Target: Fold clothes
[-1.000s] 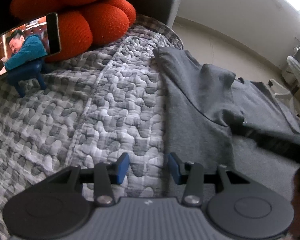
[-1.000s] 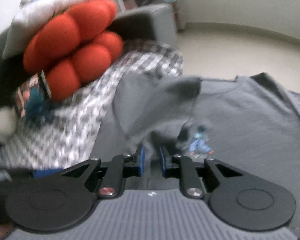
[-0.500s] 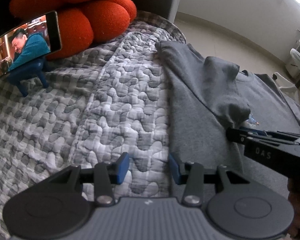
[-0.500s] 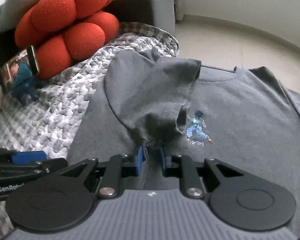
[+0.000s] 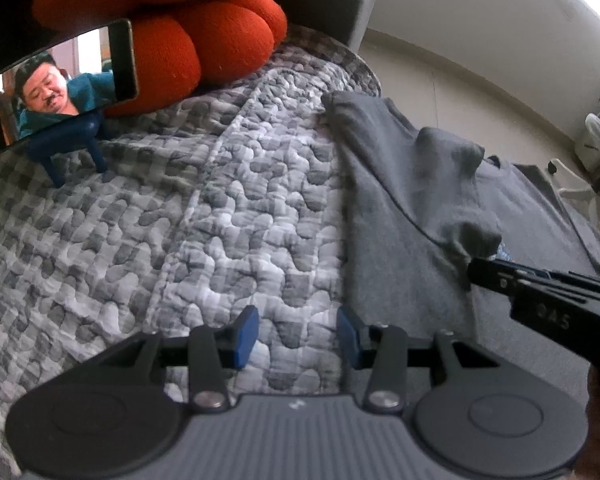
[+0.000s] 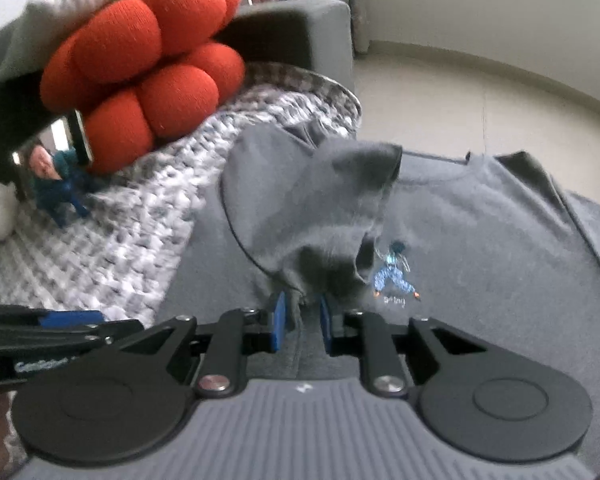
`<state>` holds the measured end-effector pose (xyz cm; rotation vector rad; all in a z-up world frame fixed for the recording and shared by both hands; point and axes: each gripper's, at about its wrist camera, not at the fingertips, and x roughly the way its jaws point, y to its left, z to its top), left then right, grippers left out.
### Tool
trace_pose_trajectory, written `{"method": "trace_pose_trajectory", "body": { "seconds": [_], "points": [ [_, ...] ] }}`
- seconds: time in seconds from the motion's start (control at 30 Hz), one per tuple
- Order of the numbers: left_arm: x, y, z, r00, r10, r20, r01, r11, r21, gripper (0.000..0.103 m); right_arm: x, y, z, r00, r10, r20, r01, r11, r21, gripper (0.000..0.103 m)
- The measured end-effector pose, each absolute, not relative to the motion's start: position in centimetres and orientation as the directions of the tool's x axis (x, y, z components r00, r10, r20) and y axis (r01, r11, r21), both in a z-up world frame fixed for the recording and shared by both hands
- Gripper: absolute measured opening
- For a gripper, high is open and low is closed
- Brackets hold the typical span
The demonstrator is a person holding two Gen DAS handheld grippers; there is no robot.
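A grey T-shirt [image 6: 480, 260] with a small blue figure print [image 6: 394, 276] lies flat on the quilt [image 5: 180, 220], neck away from me. Its left sleeve [image 6: 320, 208] is folded inward over the chest and stands tented. My right gripper [image 6: 302, 320] is shut on the sleeve's hem, just left of the print. The left wrist view shows that gripper [image 5: 480, 272] from the side with the sleeve [image 5: 452, 184] bunched at its tip. My left gripper [image 5: 298, 336] hangs open over the shirt's [image 5: 380, 240] left edge, holding nothing.
A red knotted cushion [image 5: 188, 32] and a phone on a blue stand [image 5: 64, 84] sit at the back left. A grey sofa arm [image 6: 300, 28] rises behind the quilt. Pale floor [image 6: 460, 100] lies beyond, with a white chair base [image 5: 596, 148] at far right.
The right gripper has carried the sleeve inward over the chest and come into the left wrist view. The left gripper stayed open and shifted slightly.
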<state>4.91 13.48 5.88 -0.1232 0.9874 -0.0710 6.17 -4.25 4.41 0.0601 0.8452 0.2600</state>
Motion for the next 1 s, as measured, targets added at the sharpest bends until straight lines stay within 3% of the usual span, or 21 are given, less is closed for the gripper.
{"method": "trace_pose_trajectory", "body": {
  "seconds": [0.27, 0.5, 0.6, 1.0],
  "points": [
    [4.1, 12.7, 7.5, 0.594, -0.145, -0.792, 0.054, 0.989, -0.141, 0.042, 5.1, -4.9, 6.4, 0.644, 0.24, -0.726, -0.185, 0.97, 0.156, 0.021],
    [3.8, 11.2, 8.0, 0.611, -0.153, -0.777, 0.11, 0.988, -0.108, 0.036, 2.5, -6.9, 9.4, 0.679, 0.224, -0.7, -0.101, 0.972, 0.212, 0.028],
    [3.4, 10.5, 8.2, 0.612, -0.172, -0.772, 0.133, 0.985, -0.114, 0.034, 0.7, -7.8, 9.8, 0.679, 0.212, -0.703, -0.036, 0.966, 0.256, 0.036],
    [2.9, 8.4, 7.2, 0.543, -0.223, -0.81, 0.12, 0.975, -0.188, 0.034, -2.0, -9.7, 3.6, 0.507, 0.166, -0.846, 0.083, 0.967, 0.24, 0.036]
  ]
}}
